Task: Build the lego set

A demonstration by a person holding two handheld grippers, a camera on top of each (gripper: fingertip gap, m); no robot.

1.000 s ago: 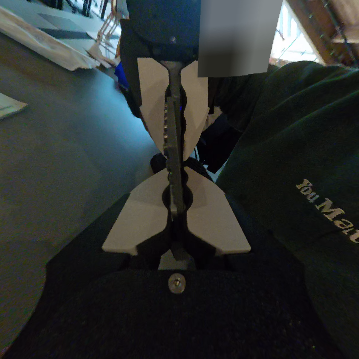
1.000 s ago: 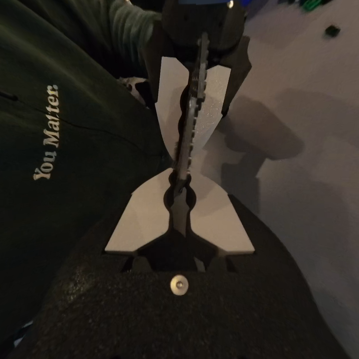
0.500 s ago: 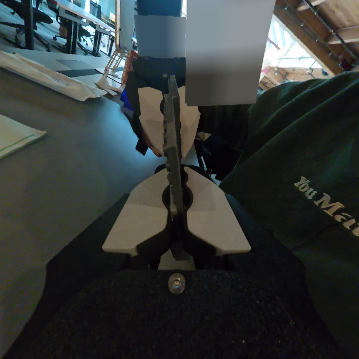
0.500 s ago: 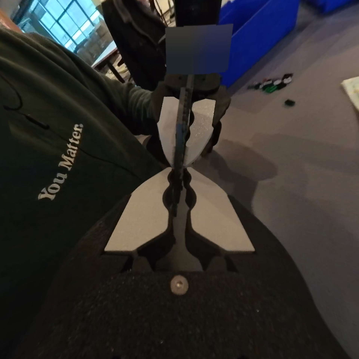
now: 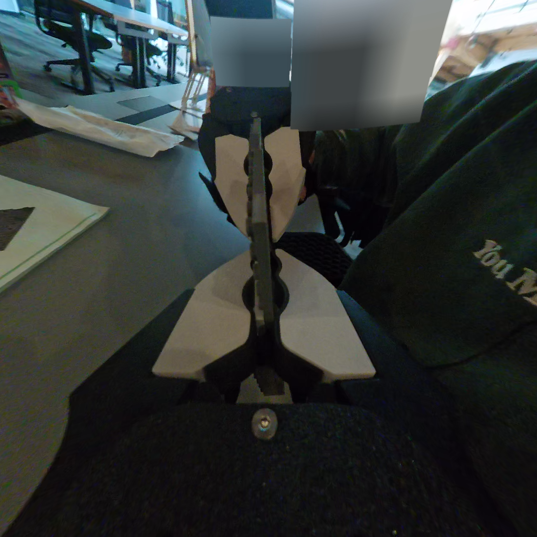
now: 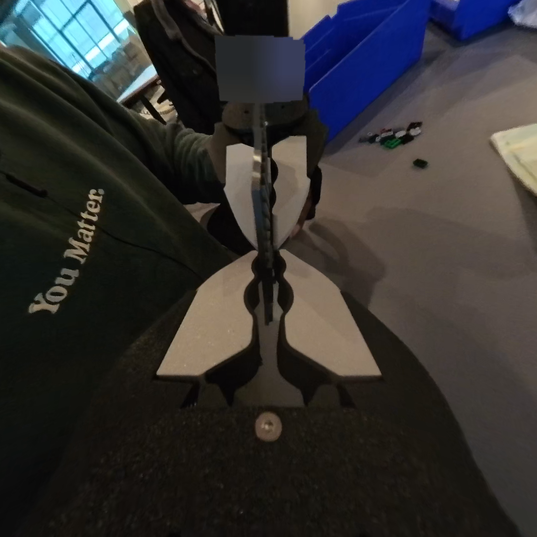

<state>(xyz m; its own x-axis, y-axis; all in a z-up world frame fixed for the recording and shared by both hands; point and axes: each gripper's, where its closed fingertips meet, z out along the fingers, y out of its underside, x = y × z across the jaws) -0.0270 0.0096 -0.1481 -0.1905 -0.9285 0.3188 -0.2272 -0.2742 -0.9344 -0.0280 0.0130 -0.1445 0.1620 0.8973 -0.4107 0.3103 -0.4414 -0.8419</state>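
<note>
A thin dark grey lego plate (image 5: pixel 258 203) is held edge-on between my two grippers, which face each other tip to tip above the grey table (image 5: pixel 116 276). My left gripper (image 5: pixel 263 255) is shut on one end of the plate. My right gripper (image 6: pixel 267 257) is shut on the other end. The plate also shows in the right wrist view (image 6: pixel 261 197), studs along its edge. Each view shows the other gripper's white fingers (image 5: pixel 232 180) farther off, closed on the plate.
A person's dark green sweatshirt (image 5: pixel 436 261) is close on one side. Blue bins (image 6: pixel 363 72), a small pile of lego pieces (image 6: pixel 392 138), a loose dark piece (image 6: pixel 420 163) and a booklet (image 6: pixel 517 157) are on the table. Another booklet (image 5: pixel 43 229) and crumpled paper (image 5: pixel 101 130) lie to the left. Left and right tips are no more than a few centimetres apart. The loose dark piece (image 6: pixel 420 163) is about equally far from each gripper, around 30 cm.
Both grippers have tilted up together with the plate still clamped between them, so more of the table and room shows. Neither grip has changed.
</note>
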